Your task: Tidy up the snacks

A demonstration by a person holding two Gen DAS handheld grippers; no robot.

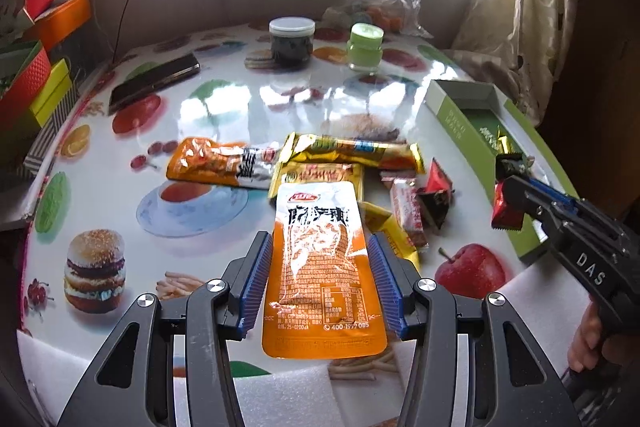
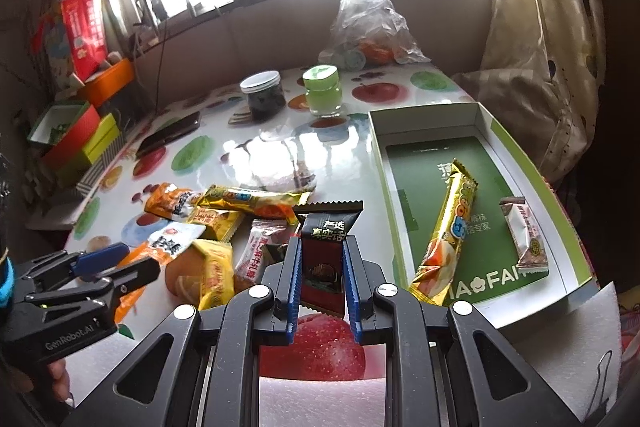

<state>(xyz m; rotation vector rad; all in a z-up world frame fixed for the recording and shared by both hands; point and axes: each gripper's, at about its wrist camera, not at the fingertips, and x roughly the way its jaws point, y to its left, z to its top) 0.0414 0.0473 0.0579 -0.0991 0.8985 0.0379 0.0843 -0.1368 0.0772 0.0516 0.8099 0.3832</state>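
My left gripper (image 1: 320, 247) is shut on an orange and white snack pouch (image 1: 320, 267), held above the table. My right gripper (image 2: 322, 247) is shut on a small red and black snack packet (image 2: 326, 251); it also shows in the left wrist view (image 1: 506, 211), beside the box. A pile of snacks (image 2: 224, 227) lies on the fruit-print table (image 2: 272, 155). The open green and white box (image 2: 380, 147) at the right holds a gold bar (image 2: 448, 227) and a small brown and white packet (image 2: 524, 239).
A dark jar (image 2: 264, 95) and a green jar (image 2: 322, 91) stand at the back, with a plastic bag (image 2: 368, 27) behind. A black phone (image 2: 172, 135) lies at the left. Coloured boxes (image 2: 80, 135) sit off the table's left edge. White foam (image 2: 320, 403) covers the near edge.
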